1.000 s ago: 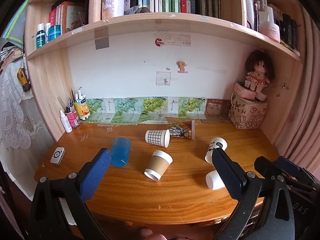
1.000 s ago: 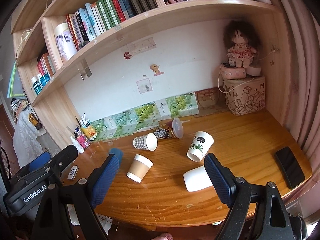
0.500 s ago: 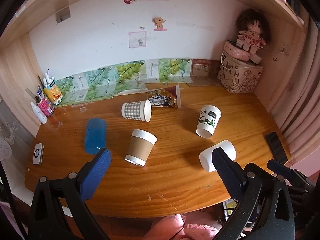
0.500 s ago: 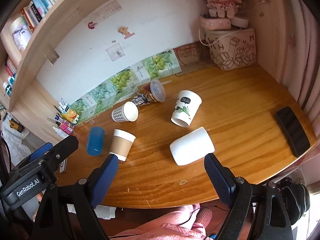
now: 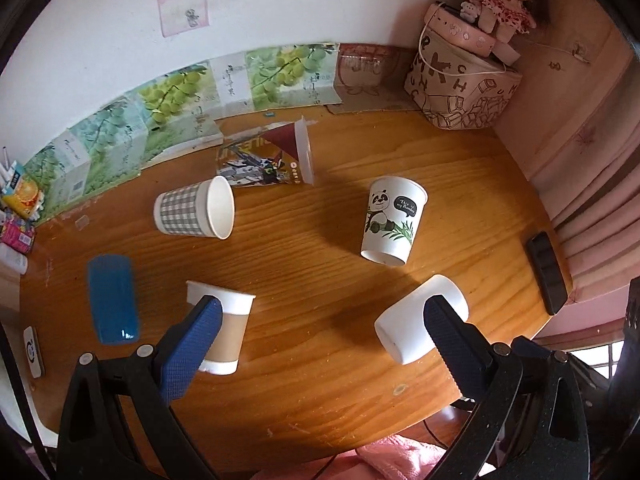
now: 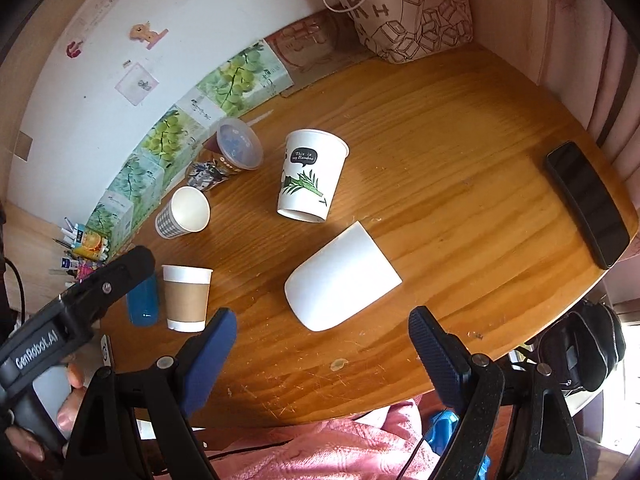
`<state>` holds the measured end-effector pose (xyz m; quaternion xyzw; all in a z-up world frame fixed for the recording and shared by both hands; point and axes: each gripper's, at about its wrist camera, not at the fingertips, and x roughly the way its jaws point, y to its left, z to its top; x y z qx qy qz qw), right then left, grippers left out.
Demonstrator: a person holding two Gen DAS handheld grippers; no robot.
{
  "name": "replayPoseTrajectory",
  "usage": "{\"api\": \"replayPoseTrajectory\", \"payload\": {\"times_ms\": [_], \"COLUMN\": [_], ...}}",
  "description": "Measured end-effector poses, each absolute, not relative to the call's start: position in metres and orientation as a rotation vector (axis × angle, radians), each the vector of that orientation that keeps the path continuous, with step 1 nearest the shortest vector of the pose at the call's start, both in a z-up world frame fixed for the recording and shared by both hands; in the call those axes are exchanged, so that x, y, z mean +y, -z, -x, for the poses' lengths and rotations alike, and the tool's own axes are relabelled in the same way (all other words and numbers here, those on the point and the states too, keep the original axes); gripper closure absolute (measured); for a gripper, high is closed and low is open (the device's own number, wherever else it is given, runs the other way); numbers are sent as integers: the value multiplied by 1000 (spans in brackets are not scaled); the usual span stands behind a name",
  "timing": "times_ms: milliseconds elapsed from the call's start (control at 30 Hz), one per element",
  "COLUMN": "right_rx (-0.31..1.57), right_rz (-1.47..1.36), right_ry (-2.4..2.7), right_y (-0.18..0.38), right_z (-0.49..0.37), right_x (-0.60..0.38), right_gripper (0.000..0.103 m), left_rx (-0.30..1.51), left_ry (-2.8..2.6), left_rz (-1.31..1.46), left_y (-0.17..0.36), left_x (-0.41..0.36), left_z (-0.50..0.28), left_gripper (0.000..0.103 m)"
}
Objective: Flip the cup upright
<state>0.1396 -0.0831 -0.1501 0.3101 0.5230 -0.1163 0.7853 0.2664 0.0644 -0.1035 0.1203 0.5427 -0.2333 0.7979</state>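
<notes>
Both my grippers hover wide open, holding nothing.

My right gripper (image 6: 322,352) hangs above the plain white cup (image 6: 340,278) lying on its side on the desk (image 6: 460,128); my left gripper (image 5: 320,344) seems higher, the sleeved cup (image 5: 224,332) beneath its left finger.

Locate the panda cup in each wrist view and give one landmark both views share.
Left wrist: the panda cup lies right of centre, above the plain white cup.
Right wrist: the panda cup lies just above centre, up-left of the white cup.
Shared landmark: the black phone at the desk's right edge.
</notes>
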Motion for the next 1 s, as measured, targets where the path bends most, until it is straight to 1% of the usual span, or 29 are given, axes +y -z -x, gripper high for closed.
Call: {"api": "replayPoseTrajectory", "payload": {"times_ms": [300,600,667,767,833,1000], "right_rx": [1247,1301,1310,1306,1298,1287], "right_rz": [-641,-623,-620,-609,-612,-618], "right_ry": [249,242,240,237,229,210], "right_y": [176,191,193,193,193,196], "right_z": [-167,-183,-185,-187,-189,-197], "right_x": [-86,-91,-92,-94,-96,-100], "right_gripper": [15,15,15,15,15,15], "left_rx": [1279,1387,1402,1431,1455,1483], "left_ry": [551,591,603,616,623,632], "left_rz": [-325,-342,-349,-361,-363,-384], "left_y": [143,184,190,199,205,216], "left_x": [12,-31,-37,-47,-52,-61], "left_z": [-319,-342,-343,-343,-345,-350], "left_gripper": [2,3,5,6,9,11]}}
